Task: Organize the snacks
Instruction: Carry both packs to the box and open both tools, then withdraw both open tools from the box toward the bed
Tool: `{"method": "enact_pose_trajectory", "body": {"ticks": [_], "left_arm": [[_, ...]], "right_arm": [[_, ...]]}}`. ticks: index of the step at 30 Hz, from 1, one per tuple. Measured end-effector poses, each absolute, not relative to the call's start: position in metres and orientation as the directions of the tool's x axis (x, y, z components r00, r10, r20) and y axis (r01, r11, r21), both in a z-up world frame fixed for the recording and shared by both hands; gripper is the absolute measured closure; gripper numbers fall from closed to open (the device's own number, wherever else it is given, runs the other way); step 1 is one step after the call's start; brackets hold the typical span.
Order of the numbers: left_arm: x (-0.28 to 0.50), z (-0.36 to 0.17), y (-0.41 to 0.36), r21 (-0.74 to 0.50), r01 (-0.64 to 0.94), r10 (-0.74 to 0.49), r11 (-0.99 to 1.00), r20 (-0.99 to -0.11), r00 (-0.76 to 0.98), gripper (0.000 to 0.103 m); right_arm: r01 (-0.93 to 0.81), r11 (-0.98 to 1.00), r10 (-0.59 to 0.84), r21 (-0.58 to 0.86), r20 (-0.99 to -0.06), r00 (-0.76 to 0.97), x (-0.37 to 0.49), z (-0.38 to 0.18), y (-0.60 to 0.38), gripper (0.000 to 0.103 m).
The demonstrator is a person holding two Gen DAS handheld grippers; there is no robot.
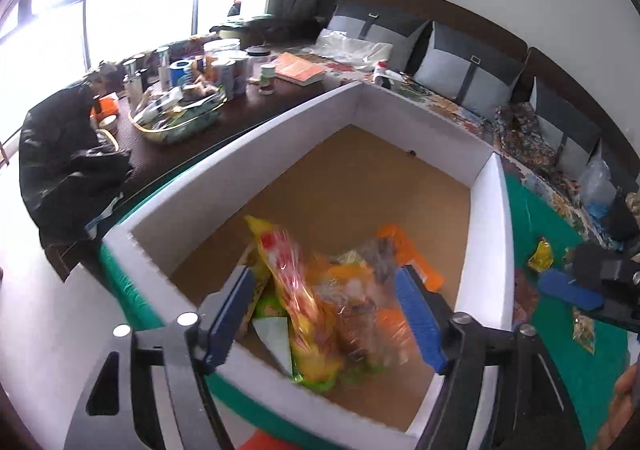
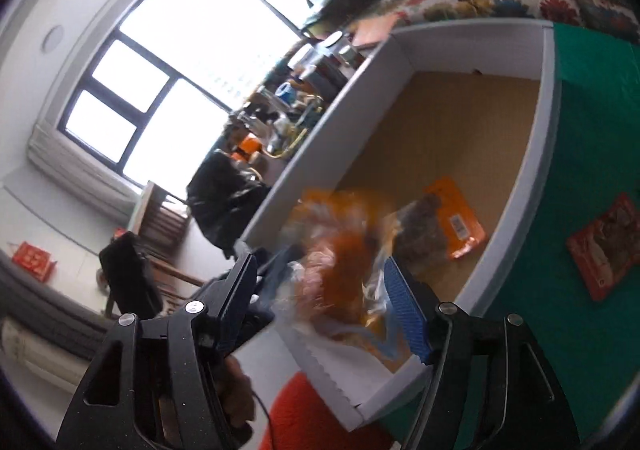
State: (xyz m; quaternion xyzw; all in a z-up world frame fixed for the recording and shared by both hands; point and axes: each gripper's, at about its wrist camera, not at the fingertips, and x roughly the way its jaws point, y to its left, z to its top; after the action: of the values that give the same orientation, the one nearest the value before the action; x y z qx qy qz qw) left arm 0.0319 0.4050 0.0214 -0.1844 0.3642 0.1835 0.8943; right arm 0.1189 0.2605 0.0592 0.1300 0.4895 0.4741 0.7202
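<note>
Now the left tool [image 1: 324, 314] hangs over the white-walled cardboard box [image 1: 486, 234] with its blue pads spread; blurred snack packets, among them a yellow-and-red plastic bag [image 1: 298, 290], lie between and below them, none pinched. At its three o'clock the right tool [image 2: 320, 298] also stands spread above a blurred clear orange-printed packet [image 2: 340, 250]. Toward one o'clock an orange foil packet [image 2: 456, 218] rests on the box floor. Beyond the box wall, at three o'clock, a red snack packet [image 2: 604, 250] lies on the green counter [image 2: 592, 130].

Box [image 1: 486, 250], snack packets [image 1: 541, 256] on green cloth [image 1: 560, 350]
</note>
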Motion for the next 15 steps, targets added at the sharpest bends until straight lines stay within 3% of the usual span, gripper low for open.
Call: {"method": "enact_pose_trajectory", "body": {"ticks": [4, 8, 12, 15], "left_arm": [[0.024, 0.024, 0.385, -0.198, -0.454, 0.199, 0.869, -0.700, 0.685, 0.022], [0.040, 0.039, 0.342, -0.169, -0.336, 0.148, 0.927, -0.659, 0.738, 0.022], [0.063, 0.045, 0.298, -0.092, -0.239, 0.132, 0.967, -0.622, 0.772, 0.021], [0.088, 0.033, 0.277, -0.049, -0.213, 0.129, 0.976, -0.657, 0.743, 0.021]], "right_arm": [[-0.568, 0.550, 0.801, 0.613, -0.581, 0.148, 0.124, 0.060, 0.208, 0.032], [-0.567, 0.652, 0.726, 0.504, -0.630, 0.275, 0.123, 0.053, 0.148, 0.030], [-0.512, 0.847, 0.417, 0.143, -0.776, 0.473, 0.101, 0.000, 0.059, 0.030], [-0.394, 0.919, 0.217, -0.011, -0.821, 0.528, 0.094, -0.043, -0.017, 0.030]]}}
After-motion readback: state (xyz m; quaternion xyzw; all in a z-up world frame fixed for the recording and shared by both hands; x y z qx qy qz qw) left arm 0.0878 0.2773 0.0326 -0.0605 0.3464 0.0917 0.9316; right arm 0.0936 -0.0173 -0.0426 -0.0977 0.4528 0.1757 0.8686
